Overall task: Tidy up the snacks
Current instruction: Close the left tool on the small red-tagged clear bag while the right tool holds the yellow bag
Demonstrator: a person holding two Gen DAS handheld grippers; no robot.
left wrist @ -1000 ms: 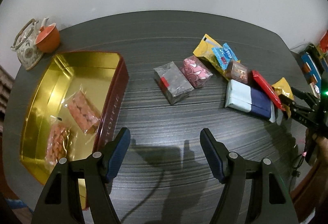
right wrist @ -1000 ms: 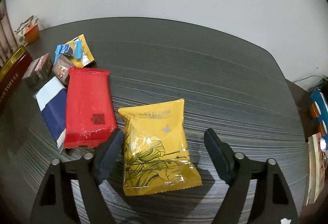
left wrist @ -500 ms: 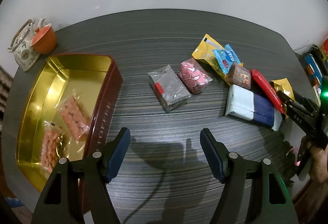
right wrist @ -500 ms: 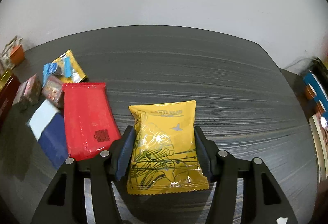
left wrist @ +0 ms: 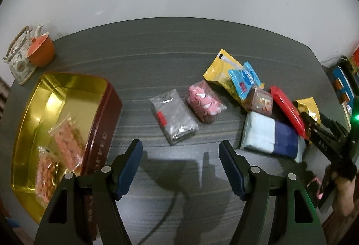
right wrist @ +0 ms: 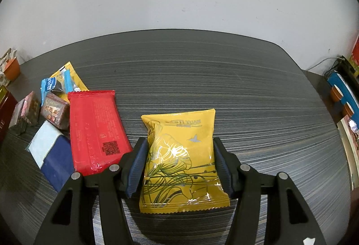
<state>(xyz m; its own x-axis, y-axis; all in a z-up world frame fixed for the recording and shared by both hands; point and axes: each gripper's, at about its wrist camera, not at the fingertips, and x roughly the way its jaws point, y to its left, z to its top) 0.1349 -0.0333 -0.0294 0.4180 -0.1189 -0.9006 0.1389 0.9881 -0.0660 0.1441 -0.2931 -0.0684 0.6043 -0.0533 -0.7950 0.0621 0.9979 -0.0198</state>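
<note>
My right gripper [right wrist: 179, 144] is shut on a yellow snack packet [right wrist: 181, 126], its blue pads pressing both long sides as the packet lies on the dark table [right wrist: 246, 92]. A red packet [right wrist: 96, 128] and a white-and-blue box [right wrist: 51, 153] lie just left of it. In the left wrist view my left gripper [left wrist: 180, 148] hangs open over bare table, nothing between its fingers. Ahead of it lie a grey packet [left wrist: 174, 119] and a pink packet [left wrist: 205, 103]. At left an open gold tin [left wrist: 105, 110] holds two clear bags of orange snacks [left wrist: 67, 144].
A yellow packet [left wrist: 219, 74], a blue packet [left wrist: 243, 79] and a brown cube [left wrist: 260, 100] crowd beside the box. A teapot [left wrist: 19, 59] and orange cup [left wrist: 41, 53] stand at the far left corner. A shelf of boxes [left wrist: 341, 85] lies beyond the table's right edge.
My right gripper's jaws have come in from wide apart onto the yellow packet's sides, and the wrist has rolled. My left gripper has drifted toward the snacks, still open.
</note>
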